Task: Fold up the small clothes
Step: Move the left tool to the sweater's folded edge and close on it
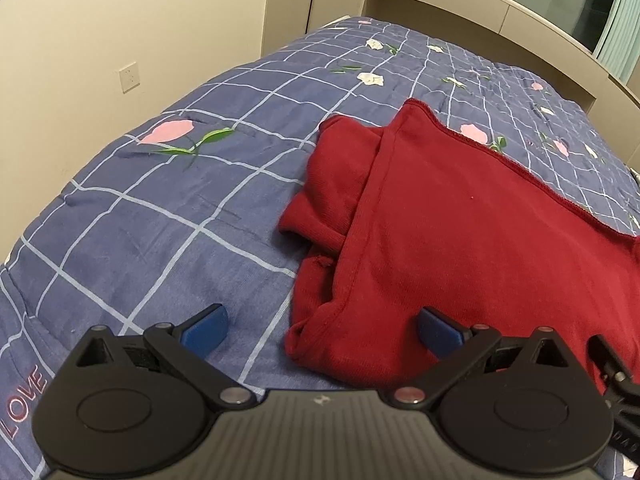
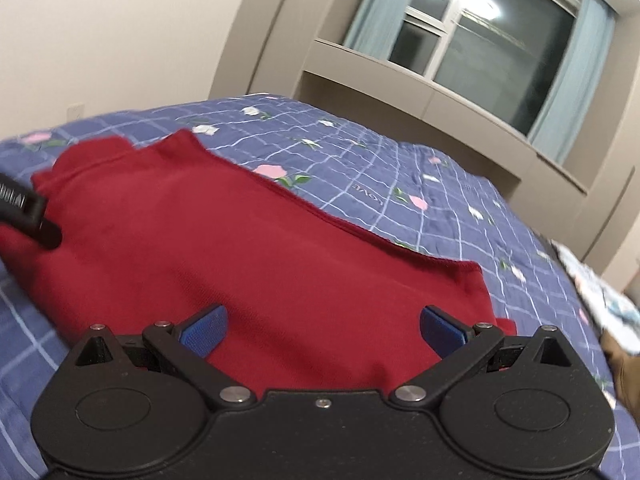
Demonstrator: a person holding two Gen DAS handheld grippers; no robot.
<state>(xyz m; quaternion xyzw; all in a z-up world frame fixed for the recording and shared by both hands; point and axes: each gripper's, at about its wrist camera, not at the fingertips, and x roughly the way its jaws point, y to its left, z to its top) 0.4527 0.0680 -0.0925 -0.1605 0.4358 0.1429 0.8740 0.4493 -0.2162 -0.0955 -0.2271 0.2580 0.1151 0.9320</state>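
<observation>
A dark red garment [image 1: 460, 232] lies folded on a blue checked bedspread [image 1: 160, 216], with a bunched sleeve [image 1: 336, 184] sticking out at its left side. My left gripper [image 1: 322, 330] hovers open over the garment's near left corner, one blue finger above the bedspread and the other above the cloth. In the right wrist view the same red garment [image 2: 224, 240] fills the middle. My right gripper [image 2: 322, 330] stands open just above its near edge, nothing between its fingers. The left gripper's black body [image 2: 28, 212] shows at the left edge.
The bedspread [image 2: 440, 208] with pink and white flowers stretches to a beige headboard ledge [image 1: 460, 4] and a window [image 2: 480, 32] with pale curtains. A wall with a socket [image 1: 129, 77] runs along the left. Patterned fabric [image 2: 600, 292] lies at the bed's right edge.
</observation>
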